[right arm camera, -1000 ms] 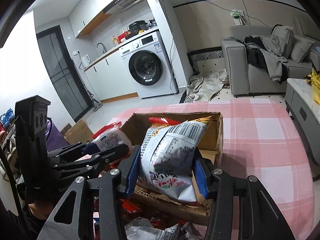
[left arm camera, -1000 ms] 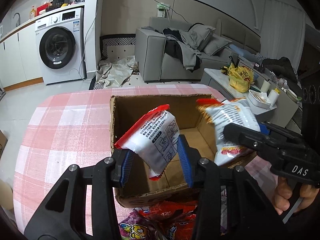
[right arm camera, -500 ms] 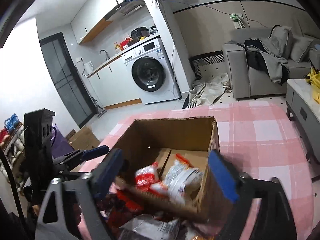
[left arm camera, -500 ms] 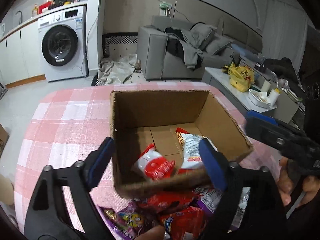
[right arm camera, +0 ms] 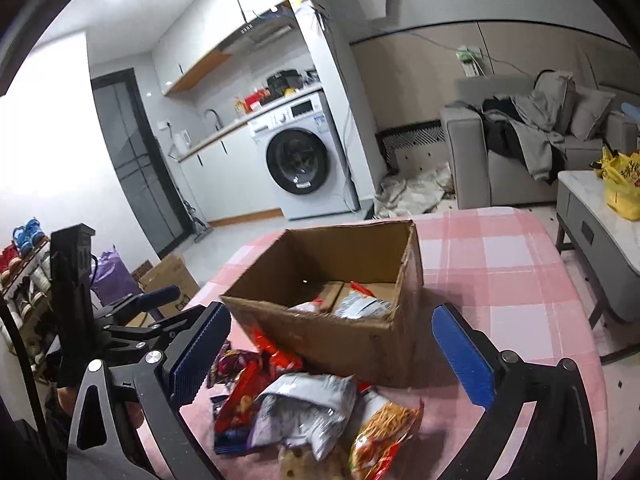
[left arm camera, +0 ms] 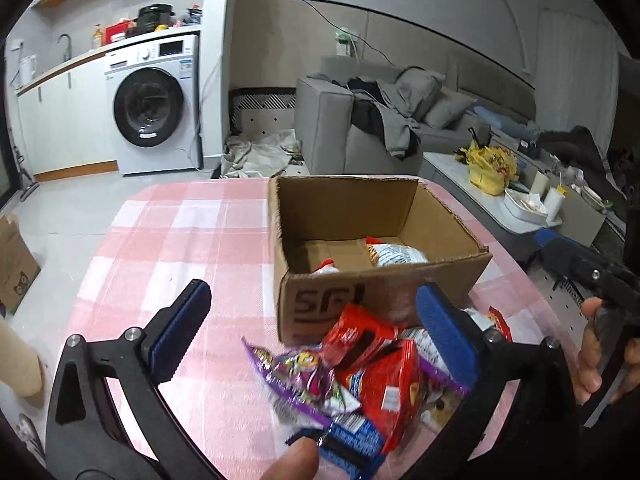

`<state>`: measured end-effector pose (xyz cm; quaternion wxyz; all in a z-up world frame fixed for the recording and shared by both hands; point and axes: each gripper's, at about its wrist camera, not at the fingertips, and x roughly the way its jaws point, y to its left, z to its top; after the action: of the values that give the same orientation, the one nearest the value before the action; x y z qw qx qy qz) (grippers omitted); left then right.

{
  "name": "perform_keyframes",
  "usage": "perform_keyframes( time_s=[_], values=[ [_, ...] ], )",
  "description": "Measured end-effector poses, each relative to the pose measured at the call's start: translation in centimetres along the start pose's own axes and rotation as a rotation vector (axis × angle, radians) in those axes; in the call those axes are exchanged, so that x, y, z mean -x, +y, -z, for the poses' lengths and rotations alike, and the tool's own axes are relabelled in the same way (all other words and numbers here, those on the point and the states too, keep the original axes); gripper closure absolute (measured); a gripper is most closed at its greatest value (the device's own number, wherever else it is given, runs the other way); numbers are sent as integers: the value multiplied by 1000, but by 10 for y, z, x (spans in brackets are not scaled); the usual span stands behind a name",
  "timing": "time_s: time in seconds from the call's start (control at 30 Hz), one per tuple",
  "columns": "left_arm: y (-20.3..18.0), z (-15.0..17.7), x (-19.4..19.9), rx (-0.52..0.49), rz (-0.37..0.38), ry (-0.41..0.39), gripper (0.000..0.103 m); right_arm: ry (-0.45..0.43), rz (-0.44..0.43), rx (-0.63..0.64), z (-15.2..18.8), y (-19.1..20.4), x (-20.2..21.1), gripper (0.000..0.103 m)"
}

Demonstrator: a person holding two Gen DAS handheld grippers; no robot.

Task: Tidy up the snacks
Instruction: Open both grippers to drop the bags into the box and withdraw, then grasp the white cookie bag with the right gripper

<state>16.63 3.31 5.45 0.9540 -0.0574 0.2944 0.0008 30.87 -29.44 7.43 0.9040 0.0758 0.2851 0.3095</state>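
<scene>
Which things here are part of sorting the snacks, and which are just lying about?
Part of the job: cardboard box, two packets already in the box, snack pile in front of it, both open grippers.
Lying about: washing machine, sofa, yellow bag.

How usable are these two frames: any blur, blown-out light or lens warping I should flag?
Left wrist view: the snack pile is motion-smeared, the cardboard box sharper; fisheye bends the walls, with dark corners. Right wrist view: the left wall is blown out white, a ceiling light glares top left, and the box front and silver packet are soft.
</scene>
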Motion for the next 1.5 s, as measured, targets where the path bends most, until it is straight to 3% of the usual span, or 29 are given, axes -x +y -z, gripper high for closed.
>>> perform_keyframes(
  time_s=[0.13,0.3,0.63,1.07,1.2,1.5],
  values=[
    [2,21,21,-11,-24,-33,1,-2,2,4,14,5,10,0],
    [7,41,39,10,11,-26,1,6,18,14,31,9,21,0],
    [-2,73,60,-39,46,25,1,87,48,-30,60,-1,26,0],
    [-24,85,39,-91,74,134,1,206,41,69,82,5,10,0],
    [-26,87,33,-96,95,154,1,272,-30,35,85,-2,7,0],
    [-15,94,18,-60,78,202,1,362,-33,88,98,6,-4,0]
  ],
)
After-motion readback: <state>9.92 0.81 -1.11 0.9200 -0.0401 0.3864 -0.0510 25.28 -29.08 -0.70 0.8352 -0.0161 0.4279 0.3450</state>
